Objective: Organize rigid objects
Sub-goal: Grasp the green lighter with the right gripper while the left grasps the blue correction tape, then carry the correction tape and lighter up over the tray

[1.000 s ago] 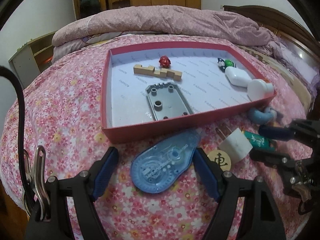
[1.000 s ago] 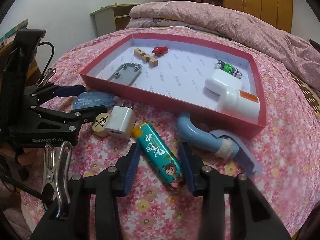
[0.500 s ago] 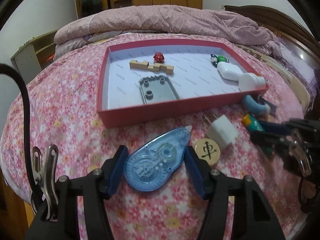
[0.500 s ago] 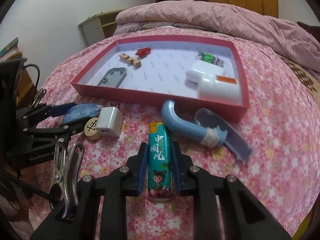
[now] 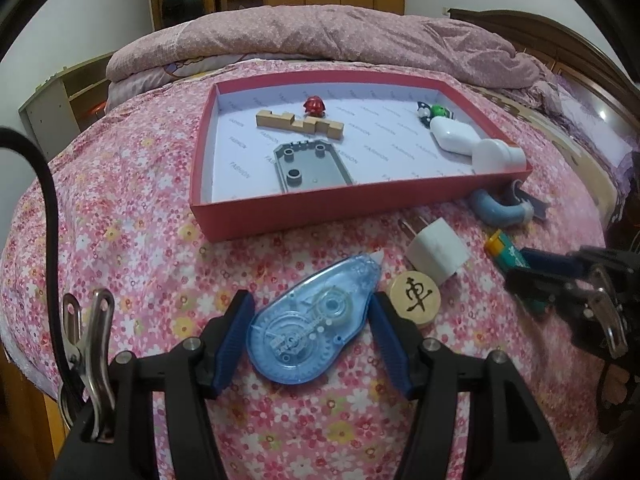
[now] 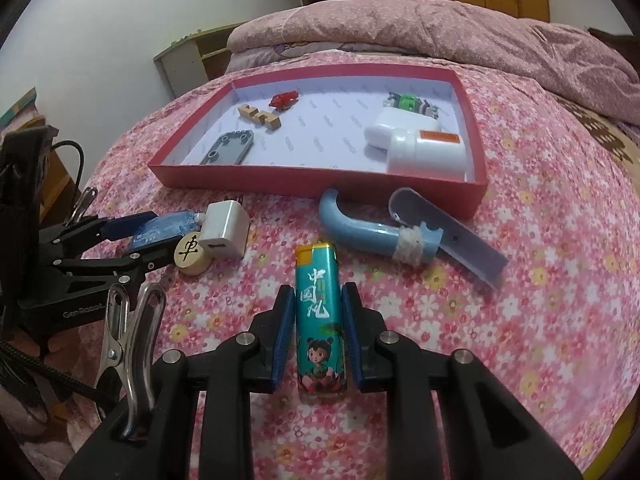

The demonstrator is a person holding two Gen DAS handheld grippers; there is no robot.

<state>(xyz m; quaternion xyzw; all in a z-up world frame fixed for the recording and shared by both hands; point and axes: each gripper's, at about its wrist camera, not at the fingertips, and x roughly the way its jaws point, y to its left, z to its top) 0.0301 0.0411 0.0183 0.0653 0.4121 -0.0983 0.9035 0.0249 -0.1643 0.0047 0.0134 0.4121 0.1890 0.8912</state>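
My left gripper [image 5: 312, 300] is shut on a clear blue correction tape dispenser [image 5: 308, 324], with both blue pads pressing its sides just above the flowered bedspread. My right gripper [image 6: 318, 290] is shut on a teal lighter [image 6: 318, 320] that lies lengthwise between its fingers. In the right wrist view my left gripper [image 6: 132, 236] is at the left, with the dispenser [image 6: 164, 228] in it. The open red box [image 5: 280, 216] lies ahead of both grippers and holds a wooden block [image 5: 300, 124], a grey plate [image 5: 310, 164] and a white bottle [image 6: 426, 152].
Loose on the bedspread in front of the box lie a white charger plug [image 5: 438, 250], a round wooden chess piece [image 5: 414, 298] and a blue curved handle with a flat blade [image 6: 360, 228]. A folded quilt [image 5: 320, 36] lies behind the box. The bed edge falls away at the left.
The left jaws have closed in on the tape dispenser. The right jaws have closed on the lighter, which now lies straight between the fingers instead of slanted.
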